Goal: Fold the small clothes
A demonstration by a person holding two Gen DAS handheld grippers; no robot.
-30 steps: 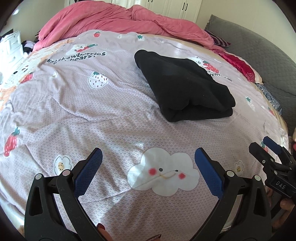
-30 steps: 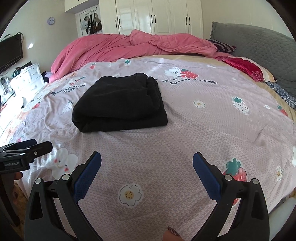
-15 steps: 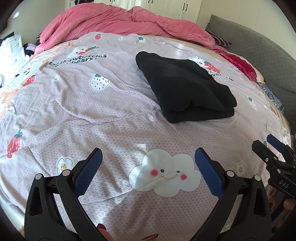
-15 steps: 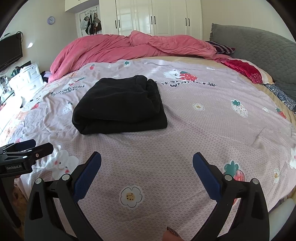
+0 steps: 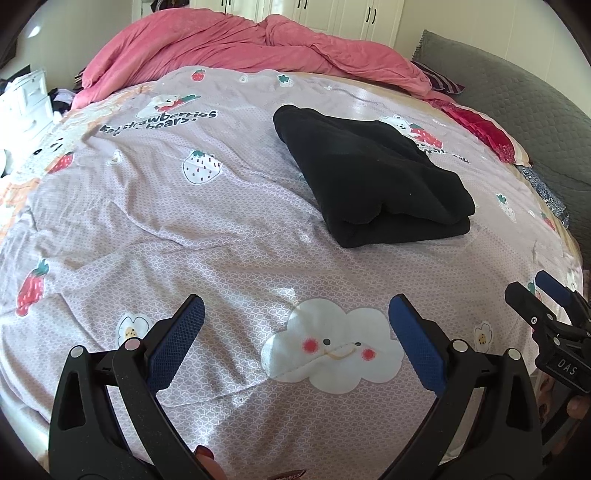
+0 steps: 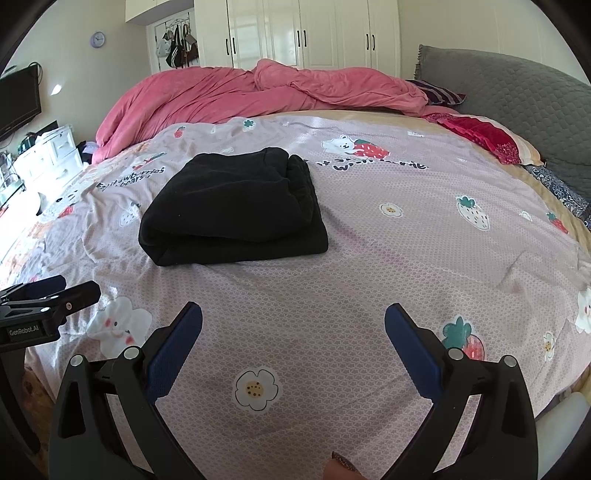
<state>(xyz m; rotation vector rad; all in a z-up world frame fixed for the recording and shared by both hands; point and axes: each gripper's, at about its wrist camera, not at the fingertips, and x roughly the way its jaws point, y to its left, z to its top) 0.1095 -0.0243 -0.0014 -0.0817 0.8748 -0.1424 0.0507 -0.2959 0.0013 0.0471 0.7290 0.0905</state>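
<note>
A black garment [image 5: 373,173] lies folded into a thick rectangle on the lilac printed bedspread [image 5: 221,206]; it also shows in the right wrist view [image 6: 236,210]. My left gripper [image 5: 295,310] is open and empty, held above the bedspread well short of the garment. My right gripper [image 6: 293,314] is open and empty, also short of the garment. Each gripper shows at the edge of the other's view: the right one [image 5: 539,299], the left one [image 6: 55,291].
A pink duvet [image 6: 266,92] is heaped at the far side of the bed. A grey headboard cushion [image 6: 517,96] and a red pillow [image 6: 480,136] lie to the right. White drawers [image 6: 48,158] stand left of the bed, wardrobes [image 6: 295,33] behind.
Both grippers have drawn back and tilted up a little from the bed; the folded garment has not moved. Both stay open.
</note>
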